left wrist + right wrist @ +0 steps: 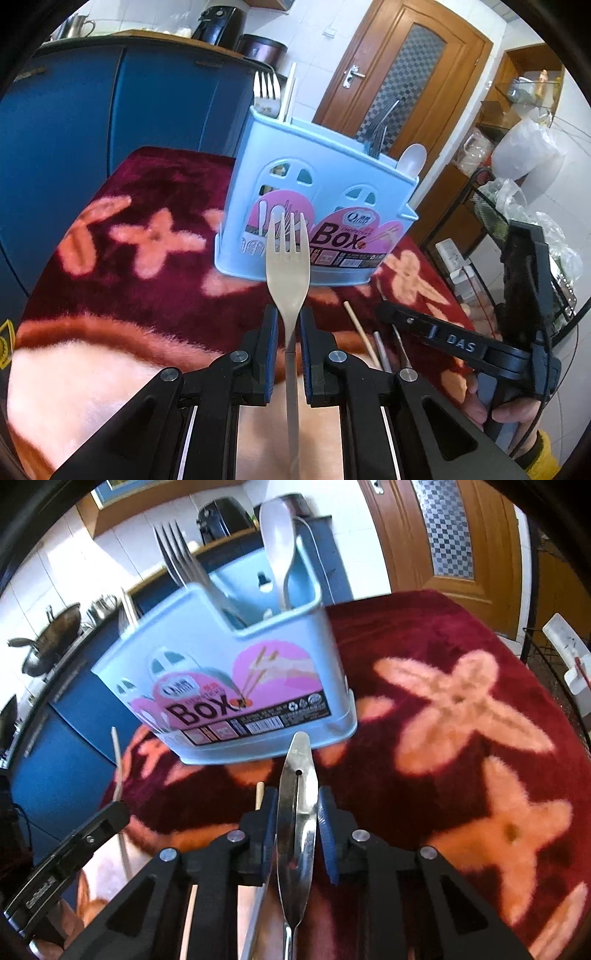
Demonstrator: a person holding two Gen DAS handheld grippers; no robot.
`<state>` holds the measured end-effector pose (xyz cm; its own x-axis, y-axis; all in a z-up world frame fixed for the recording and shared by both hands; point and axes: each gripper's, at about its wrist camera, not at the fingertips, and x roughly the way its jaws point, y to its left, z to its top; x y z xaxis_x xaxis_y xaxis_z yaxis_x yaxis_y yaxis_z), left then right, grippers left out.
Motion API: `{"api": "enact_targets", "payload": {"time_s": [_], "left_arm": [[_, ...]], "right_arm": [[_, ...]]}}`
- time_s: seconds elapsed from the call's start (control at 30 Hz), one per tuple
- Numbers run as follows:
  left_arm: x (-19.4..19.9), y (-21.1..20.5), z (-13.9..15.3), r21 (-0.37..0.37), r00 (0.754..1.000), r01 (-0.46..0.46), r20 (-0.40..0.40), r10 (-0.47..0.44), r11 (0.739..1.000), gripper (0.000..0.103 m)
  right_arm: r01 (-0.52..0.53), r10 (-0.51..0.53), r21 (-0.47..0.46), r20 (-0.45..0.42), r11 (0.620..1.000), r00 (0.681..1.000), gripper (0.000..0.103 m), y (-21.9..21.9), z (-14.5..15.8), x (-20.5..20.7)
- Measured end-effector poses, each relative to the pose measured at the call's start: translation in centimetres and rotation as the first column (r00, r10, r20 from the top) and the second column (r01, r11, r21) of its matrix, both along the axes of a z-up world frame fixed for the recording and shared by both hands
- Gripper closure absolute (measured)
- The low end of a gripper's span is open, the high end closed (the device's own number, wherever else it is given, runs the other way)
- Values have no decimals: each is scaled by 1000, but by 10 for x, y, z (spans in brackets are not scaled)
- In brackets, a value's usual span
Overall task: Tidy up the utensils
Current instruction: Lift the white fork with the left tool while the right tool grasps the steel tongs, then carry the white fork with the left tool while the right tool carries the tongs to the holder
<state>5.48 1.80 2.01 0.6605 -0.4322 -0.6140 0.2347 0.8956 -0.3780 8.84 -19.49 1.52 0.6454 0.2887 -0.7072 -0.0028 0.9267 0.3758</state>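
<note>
caddy (314, 192): pale blue, pink label | cloth (155, 295): maroon, peach flowers | fork (287, 258): silver | cabinets (110, 96): blue

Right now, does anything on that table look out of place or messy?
Mostly tidy. A few loose chopsticks lie on the red cloth instead of standing in the blue box. The left gripper holds a fork; the right gripper holds a spoon.

We read "Box" in large dark letters on the pink sticker of the blue utensil holder (317, 192), legible in both wrist views. On the right gripper (458, 345), seen from the left wrist, we read "DAS". The sticker's smaller print and barcode are illegible.
</note>
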Motion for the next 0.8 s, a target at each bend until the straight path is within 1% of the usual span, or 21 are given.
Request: {"api": "enact_targets", "payload": {"time_s": [0.23, 0.4, 0.8], "left_arm": [[-10, -4, 13, -13, 999, 13, 41, -12, 1000, 92], [-19, -5, 25, -23, 997, 20, 76, -18, 1000, 93], [-36, -3, 52, -39, 988, 16, 154, -10, 999, 93]], "right_arm": [[0, -8, 64, 126, 998, 992, 79, -11, 26, -33], [-4, -16, 109, 184, 994, 983, 80, -16, 38, -50], [3, -39, 116, 313, 993, 949, 80, -19, 69, -77]]}}
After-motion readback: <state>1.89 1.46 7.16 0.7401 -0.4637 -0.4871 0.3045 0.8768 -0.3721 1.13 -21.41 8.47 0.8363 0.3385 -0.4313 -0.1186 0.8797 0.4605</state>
